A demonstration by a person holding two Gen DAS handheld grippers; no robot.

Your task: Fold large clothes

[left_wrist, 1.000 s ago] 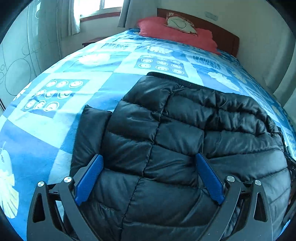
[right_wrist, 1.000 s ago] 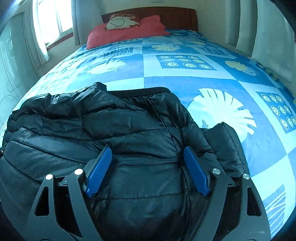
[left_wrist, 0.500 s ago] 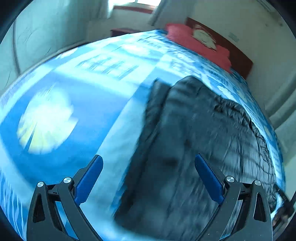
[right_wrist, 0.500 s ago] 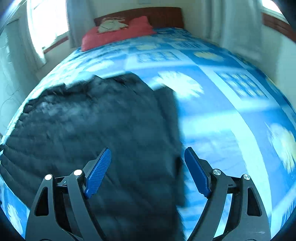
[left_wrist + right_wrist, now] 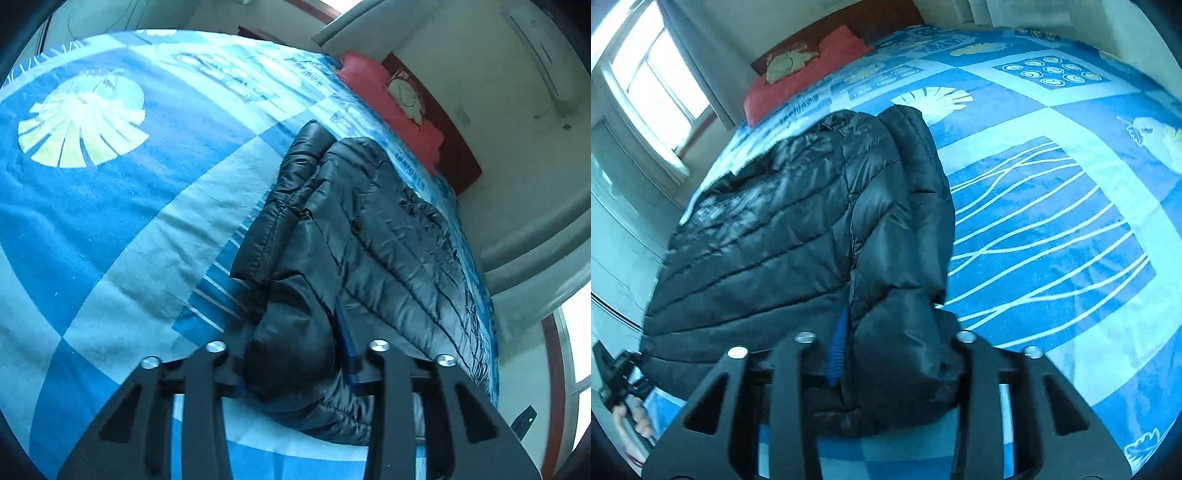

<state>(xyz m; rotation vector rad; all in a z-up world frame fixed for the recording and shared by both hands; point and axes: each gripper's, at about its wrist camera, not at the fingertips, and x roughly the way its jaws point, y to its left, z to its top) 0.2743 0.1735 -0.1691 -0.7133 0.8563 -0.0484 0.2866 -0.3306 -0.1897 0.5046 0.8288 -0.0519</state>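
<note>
A black quilted puffer jacket (image 5: 388, 236) lies on the blue patterned bedspread (image 5: 110, 206). My left gripper (image 5: 295, 354) is shut on the jacket's near left corner, with a bunched fold between the jaws. A folded sleeve (image 5: 288, 184) lies along the jacket's left edge. In the right wrist view the jacket (image 5: 783, 236) lies to the left, with a sleeve (image 5: 923, 177) along its right edge. My right gripper (image 5: 897, 354) is shut on the jacket's near right corner. One blue pad (image 5: 839, 343) shows beside the pinched cloth.
Red pillows (image 5: 399, 107) and a wooden headboard (image 5: 454, 147) are at the far end of the bed. A window (image 5: 653, 77) with curtains is at the left in the right wrist view. The other gripper and a hand (image 5: 624, 391) show at the lower left.
Both grippers moved outward to the jacket's near corners and closed on the cloth. One second ago both were open above the middle of the jacket.
</note>
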